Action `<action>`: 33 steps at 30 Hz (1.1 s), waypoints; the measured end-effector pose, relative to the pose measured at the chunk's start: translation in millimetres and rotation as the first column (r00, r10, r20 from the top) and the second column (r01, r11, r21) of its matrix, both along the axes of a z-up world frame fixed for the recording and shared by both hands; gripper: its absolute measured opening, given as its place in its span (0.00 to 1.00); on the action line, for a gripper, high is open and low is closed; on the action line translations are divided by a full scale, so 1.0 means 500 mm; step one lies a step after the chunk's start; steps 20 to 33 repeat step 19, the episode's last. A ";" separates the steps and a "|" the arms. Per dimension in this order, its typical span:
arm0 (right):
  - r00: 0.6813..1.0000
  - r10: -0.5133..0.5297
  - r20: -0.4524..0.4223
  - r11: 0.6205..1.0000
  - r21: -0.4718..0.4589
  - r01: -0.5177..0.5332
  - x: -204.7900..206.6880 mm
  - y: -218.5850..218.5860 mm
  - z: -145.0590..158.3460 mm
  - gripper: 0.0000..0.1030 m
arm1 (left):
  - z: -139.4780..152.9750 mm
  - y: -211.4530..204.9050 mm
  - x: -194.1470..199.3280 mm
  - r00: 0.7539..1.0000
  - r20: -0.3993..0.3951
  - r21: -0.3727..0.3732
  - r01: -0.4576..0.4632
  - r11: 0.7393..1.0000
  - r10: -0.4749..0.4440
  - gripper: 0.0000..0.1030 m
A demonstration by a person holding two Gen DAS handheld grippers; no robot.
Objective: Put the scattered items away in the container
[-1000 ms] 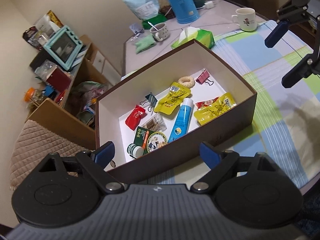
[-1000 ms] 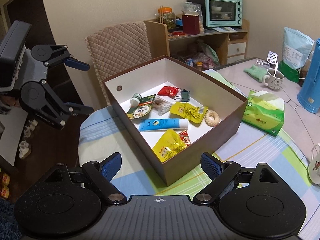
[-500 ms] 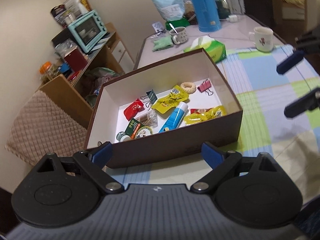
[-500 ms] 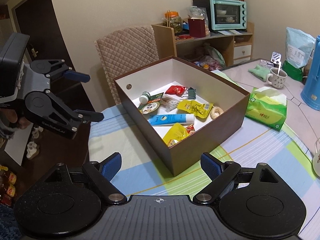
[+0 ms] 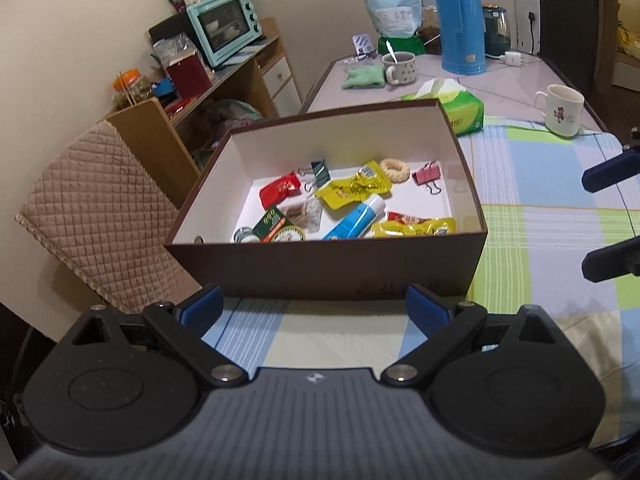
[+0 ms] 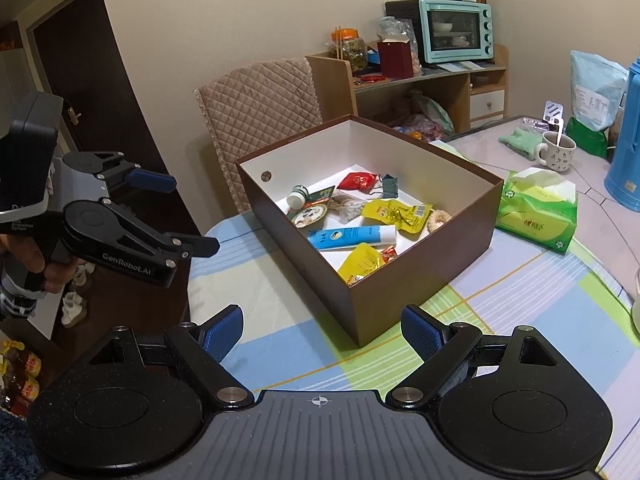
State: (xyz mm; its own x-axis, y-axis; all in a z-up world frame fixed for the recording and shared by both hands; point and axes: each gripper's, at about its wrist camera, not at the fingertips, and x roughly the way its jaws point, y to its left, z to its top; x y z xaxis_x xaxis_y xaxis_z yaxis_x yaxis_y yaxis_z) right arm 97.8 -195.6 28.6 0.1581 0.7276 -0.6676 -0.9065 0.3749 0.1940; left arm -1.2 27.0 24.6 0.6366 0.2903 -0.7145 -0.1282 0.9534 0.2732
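Observation:
A brown box [image 5: 320, 268] with a white inside stands on the checked tablecloth [image 5: 540, 216]. Inside lie a blue tube [image 5: 354, 222], two yellow packets [image 5: 352, 190], a red packet [image 5: 280, 189], a pink binder clip [image 5: 426, 174], a dark clip [image 5: 320, 170], a ring biscuit [image 5: 395, 170] and a green tin [image 5: 280, 228]. My left gripper [image 5: 314, 311] is open and empty, just short of the box's near wall. My right gripper [image 6: 320, 332] is also open and empty, facing a corner of the box [image 6: 400, 300]. In the right wrist view, the left gripper [image 6: 184, 214] hangs beyond the table's left edge.
A green tissue pack [image 5: 460, 108] sits behind the box, with a white mug [image 5: 562, 110], a spoon mug [image 5: 400, 68] and a blue thermos [image 5: 460, 16] farther back. A quilted chair [image 5: 100, 208] and a shelf with a toaster oven [image 5: 224, 30] stand left of the table.
Both grippers have drawn back from the box, which now looks smaller and farther off. The left wrist view has levelled out. Both stay open; the items in the box have not moved.

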 end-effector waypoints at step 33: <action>0.999 0.048 -0.008 0.999 -0.026 -0.048 0.001 0.027 -0.026 0.86 | -0.021 0.013 -0.009 0.998 -0.021 -0.018 -0.066 0.998 0.066 0.94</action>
